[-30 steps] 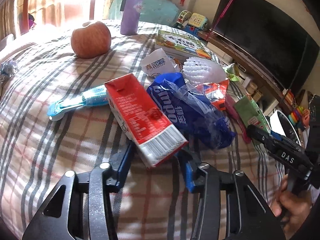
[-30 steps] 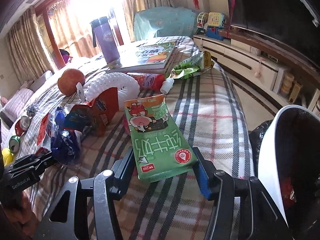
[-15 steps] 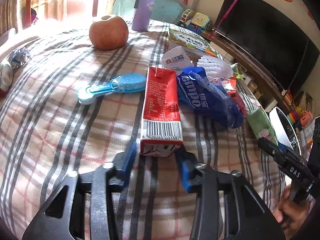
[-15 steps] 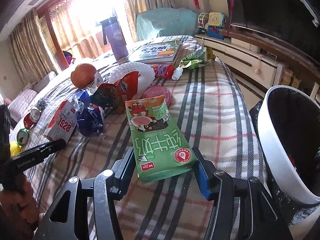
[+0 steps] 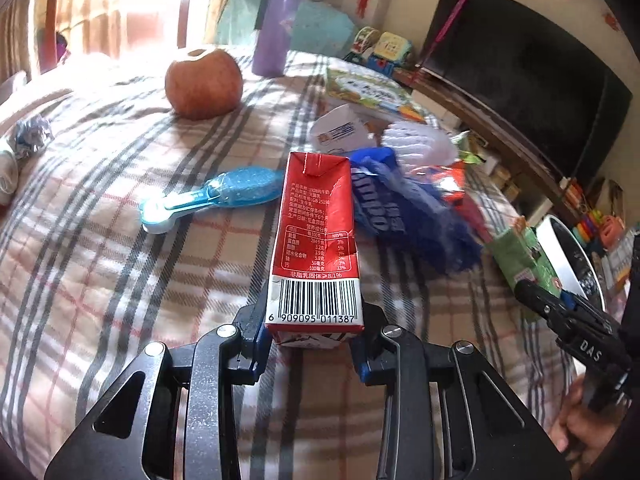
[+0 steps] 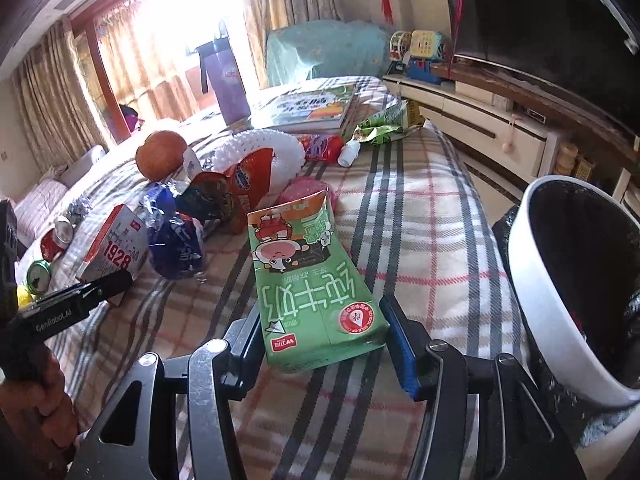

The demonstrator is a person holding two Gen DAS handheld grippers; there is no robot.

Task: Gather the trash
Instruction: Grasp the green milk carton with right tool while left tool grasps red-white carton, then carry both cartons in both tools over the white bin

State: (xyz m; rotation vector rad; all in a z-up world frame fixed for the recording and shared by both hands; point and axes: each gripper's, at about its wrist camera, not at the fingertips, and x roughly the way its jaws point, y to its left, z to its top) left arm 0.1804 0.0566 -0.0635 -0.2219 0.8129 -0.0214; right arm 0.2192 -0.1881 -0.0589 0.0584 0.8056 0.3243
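Red milk carton (image 5: 316, 240) lies on the plaid bed (image 5: 120, 280), barcode end between the closing jaws of the left gripper (image 5: 314, 344), whose blue pads meet its side walls. Green milk carton (image 6: 312, 292) is clamped by its lower end in the right gripper (image 6: 322, 340), raised over the bed beside the white trash bin (image 6: 532, 300). Both cartons look empty and dented: light, thin-walled, likely to crush under a hard squeeze, best held across the stiffer folded base. Around them lie a blue wrapper (image 5: 400, 208), a blue clip (image 5: 216, 196) and an apple (image 5: 204, 84), well apart.
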